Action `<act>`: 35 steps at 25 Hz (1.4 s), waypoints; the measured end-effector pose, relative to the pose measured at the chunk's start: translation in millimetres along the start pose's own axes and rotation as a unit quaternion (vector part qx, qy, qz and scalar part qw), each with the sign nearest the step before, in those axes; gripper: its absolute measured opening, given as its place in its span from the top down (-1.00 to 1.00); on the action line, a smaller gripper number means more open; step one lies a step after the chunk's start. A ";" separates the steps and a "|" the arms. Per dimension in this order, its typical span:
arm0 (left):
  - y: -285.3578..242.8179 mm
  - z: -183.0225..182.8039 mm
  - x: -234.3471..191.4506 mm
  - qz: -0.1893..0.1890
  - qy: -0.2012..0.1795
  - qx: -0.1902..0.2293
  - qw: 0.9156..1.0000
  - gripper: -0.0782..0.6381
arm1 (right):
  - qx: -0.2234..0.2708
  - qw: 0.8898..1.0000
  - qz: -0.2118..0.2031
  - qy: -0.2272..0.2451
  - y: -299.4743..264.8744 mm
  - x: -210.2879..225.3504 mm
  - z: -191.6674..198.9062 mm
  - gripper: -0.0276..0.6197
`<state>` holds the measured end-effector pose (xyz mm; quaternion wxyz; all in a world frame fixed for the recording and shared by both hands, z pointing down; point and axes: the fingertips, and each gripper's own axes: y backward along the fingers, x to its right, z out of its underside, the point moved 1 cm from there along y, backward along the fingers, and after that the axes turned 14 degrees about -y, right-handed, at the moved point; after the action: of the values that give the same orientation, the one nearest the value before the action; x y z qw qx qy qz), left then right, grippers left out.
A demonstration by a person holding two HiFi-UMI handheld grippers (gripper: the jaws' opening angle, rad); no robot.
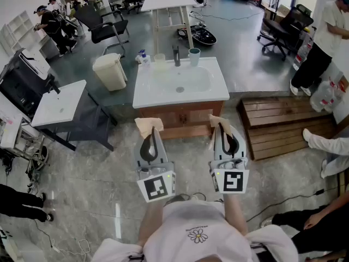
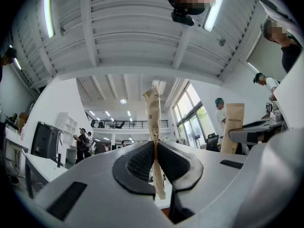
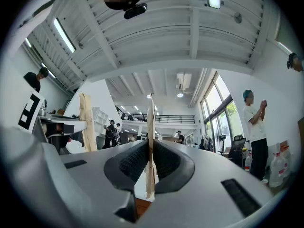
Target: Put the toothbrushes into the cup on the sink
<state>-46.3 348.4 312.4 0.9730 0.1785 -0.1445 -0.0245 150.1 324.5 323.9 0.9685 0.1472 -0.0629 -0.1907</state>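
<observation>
Each gripper is shut on a toothbrush in a flat brown paper wrapper. In the head view my left gripper (image 1: 152, 131) pinches the left wrapped toothbrush (image 1: 147, 125), and my right gripper (image 1: 223, 126) pinches the right wrapped toothbrush (image 1: 218, 121). Both hang in front of the white sink (image 1: 218, 86), level with its wooden cabinet. The pale green cup (image 1: 194, 56) stands at the sink's back edge, right of the faucet (image 1: 176, 55). In the left gripper view the wrapper (image 2: 153, 113) stands upright between the pads of the left gripper (image 2: 155, 156). The right gripper view shows the same on the right gripper (image 3: 150, 163), with its wrapper (image 3: 150, 122) upright.
A soap bottle (image 1: 143, 57) and a clear cup (image 1: 159, 58) stand at the sink's back left. A cream bin (image 1: 110, 71) is left of the sink, a white table (image 1: 59, 102) further left, and a wooden pallet (image 1: 278, 124) on the right. Several people stand around.
</observation>
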 end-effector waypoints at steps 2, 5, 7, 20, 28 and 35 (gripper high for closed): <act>-0.7 -2.6 1.4 0.000 0.000 0.004 1.000 0.68 | 0.011 1.000 -0.003 0.000 -0.5 -4.0 -3.0 0.83; -1.4 -4.5 4.7 0.002 -0.001 0.008 1.000 0.68 | 0.014 1.000 -0.015 0.003 -2.1 -8.4 -2.3 0.83; -2.1 -4.5 6.2 0.005 -0.003 0.010 1.000 0.68 | 0.010 1.000 -0.023 0.005 -4.4 -10.2 1.1 0.83; -7.5 27.5 -9.1 0.002 -0.015 -0.016 1.000 0.68 | -0.028 0.999 -0.030 -0.012 -19.4 -9.2 37.5 0.84; -86.8 53.5 -19.1 0.008 -0.005 0.015 1.000 0.68 | -0.007 1.000 -0.029 0.006 -86.0 7.5 46.0 0.85; -185.3 80.7 -23.1 0.024 0.003 0.030 0.999 0.68 | -0.011 1.000 0.006 0.009 -172.8 45.4 65.9 0.85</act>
<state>-91.1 150.0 312.7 0.9680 0.2038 -0.1461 0.0035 119.5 136.9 336.0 0.9717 0.1378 -0.0533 -0.1843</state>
